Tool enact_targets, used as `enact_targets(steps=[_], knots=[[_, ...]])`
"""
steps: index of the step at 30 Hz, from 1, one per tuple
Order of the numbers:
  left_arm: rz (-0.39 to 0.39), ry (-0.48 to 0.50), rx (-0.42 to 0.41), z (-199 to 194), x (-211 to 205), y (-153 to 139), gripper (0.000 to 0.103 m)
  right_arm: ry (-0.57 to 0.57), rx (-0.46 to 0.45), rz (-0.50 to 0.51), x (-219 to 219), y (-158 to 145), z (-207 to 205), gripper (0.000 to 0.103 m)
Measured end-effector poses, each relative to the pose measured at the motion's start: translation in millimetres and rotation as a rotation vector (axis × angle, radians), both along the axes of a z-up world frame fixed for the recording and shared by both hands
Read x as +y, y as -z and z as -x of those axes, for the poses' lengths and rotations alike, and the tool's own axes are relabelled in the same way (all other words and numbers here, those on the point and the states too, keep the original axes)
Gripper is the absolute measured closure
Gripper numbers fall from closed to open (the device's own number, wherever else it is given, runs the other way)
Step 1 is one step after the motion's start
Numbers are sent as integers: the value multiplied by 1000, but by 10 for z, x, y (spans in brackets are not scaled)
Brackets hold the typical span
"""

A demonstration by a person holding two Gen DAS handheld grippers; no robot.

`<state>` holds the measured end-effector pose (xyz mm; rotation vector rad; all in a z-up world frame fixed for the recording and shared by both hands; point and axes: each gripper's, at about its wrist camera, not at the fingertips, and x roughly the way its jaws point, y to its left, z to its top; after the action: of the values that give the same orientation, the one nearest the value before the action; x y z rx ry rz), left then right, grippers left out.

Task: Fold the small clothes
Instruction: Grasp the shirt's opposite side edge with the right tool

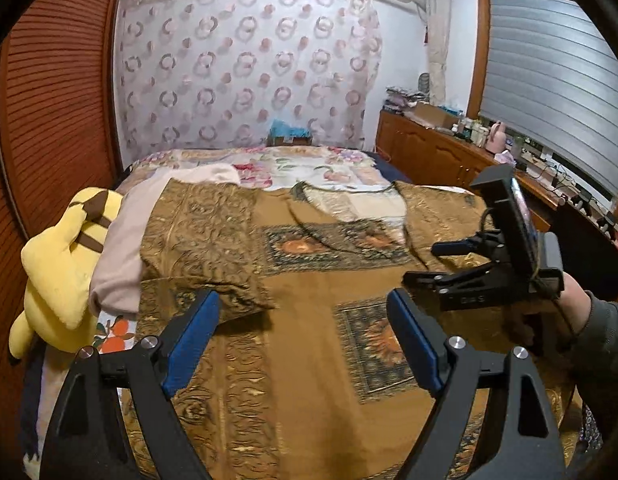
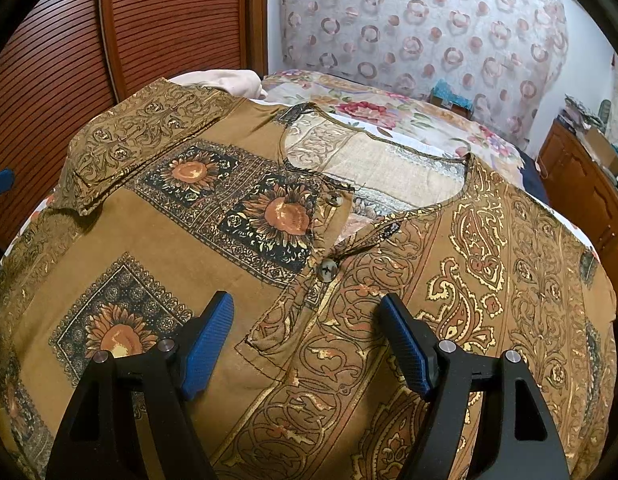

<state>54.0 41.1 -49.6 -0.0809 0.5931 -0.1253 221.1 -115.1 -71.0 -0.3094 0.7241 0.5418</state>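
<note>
A brown patterned shirt [image 1: 309,280] with sunflower squares lies spread front up on the bed, collar toward the far wall. Its left sleeve [image 1: 205,240] is folded in over the body. My left gripper [image 1: 305,312] is open and empty, hovering above the shirt's lower left part. The right gripper shows in the left wrist view [image 1: 425,262] at the right, held by a hand over the shirt's right side. In the right wrist view the shirt [image 2: 349,260] fills the frame, and my right gripper [image 2: 307,312] is open and empty just below the buttons [image 2: 327,270].
A yellow plush toy [image 1: 61,272] and a pink cloth [image 1: 129,240] lie at the bed's left edge. A floral bedspread [image 1: 293,164] covers the far bed. A wooden louvred door [image 1: 57,120] stands at left, a cluttered wooden dresser [image 1: 449,148] at right.
</note>
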Motion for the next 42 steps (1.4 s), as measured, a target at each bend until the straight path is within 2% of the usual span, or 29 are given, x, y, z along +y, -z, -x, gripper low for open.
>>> enact_targets(steps=[4,8,12,20,25,28,31,32,34,35,36,39,42], knots=[[-16,20,-10,35,-107,0,17,-4,-26,-10,-124,-80,96,26],[-25,33,-4,49,-208,50,17,33,-67,-57,-555,-277,268,26],[-24,52,3,47,-295,102,17,133,-110,-65,-1196,-380,386,26],[-26,77,12,35,-455,129,17,366,-66,-75,-2402,-223,350,29],[-17,92,24,36,-488,141,17,459,7,-88,-2786,13,363,42],[-23,98,25,37,-504,135,17,465,33,-125,-2864,80,435,44],[-23,103,25,47,-509,127,17,467,55,-141,-2954,122,440,52],[-23,102,25,52,-508,126,17,470,49,-135,-2996,110,446,54],[-25,99,28,52,-508,127,17,477,40,-124,-3012,71,477,66],[-28,95,31,58,-509,125,17,485,31,-116,-3003,53,464,77],[-29,95,31,57,-508,124,17,499,19,-93,-2970,40,454,84],[-27,97,29,71,-496,122,17,495,-9,-42,-2873,38,468,94],[-29,98,32,69,-499,123,17,498,-51,-34,-2814,-23,548,97]])
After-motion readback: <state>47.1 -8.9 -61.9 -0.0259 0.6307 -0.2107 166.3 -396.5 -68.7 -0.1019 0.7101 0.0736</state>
